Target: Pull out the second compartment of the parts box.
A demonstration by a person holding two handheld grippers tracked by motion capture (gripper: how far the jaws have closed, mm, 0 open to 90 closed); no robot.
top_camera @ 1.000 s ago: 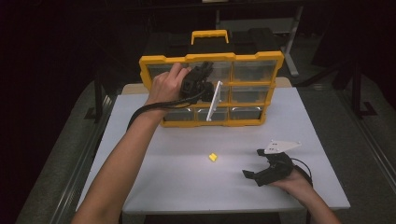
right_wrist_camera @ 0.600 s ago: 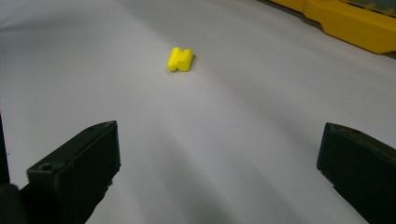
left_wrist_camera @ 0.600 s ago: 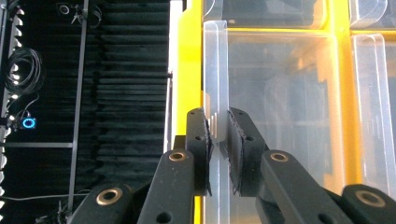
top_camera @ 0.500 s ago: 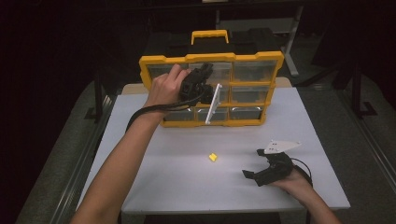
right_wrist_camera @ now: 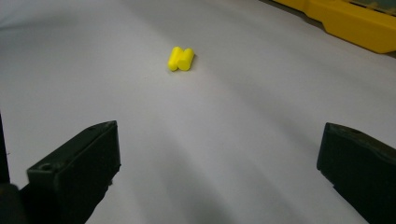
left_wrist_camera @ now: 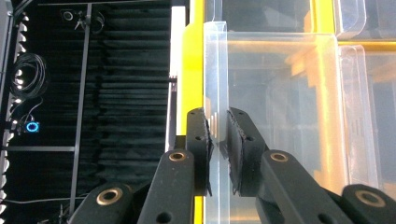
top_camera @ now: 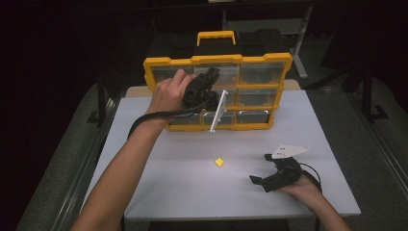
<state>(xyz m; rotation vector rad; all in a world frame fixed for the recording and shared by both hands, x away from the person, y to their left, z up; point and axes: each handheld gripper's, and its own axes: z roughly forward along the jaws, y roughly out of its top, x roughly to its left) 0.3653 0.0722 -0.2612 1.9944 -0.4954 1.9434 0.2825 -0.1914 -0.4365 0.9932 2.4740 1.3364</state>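
One organizer (top_camera: 217, 60), one yellow piece (top_camera: 219, 162)

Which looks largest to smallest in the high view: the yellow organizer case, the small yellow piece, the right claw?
1. Yellow organizer case
2. Right claw
3. Small yellow piece

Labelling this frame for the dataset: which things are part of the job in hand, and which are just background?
In the job:
- left gripper, shut on the clear drawer
- yellow organizer case that holds the drawer
- small yellow piece on the table, ahead of the open right gripper

Just there:
- white table
- black curtain and stand behind
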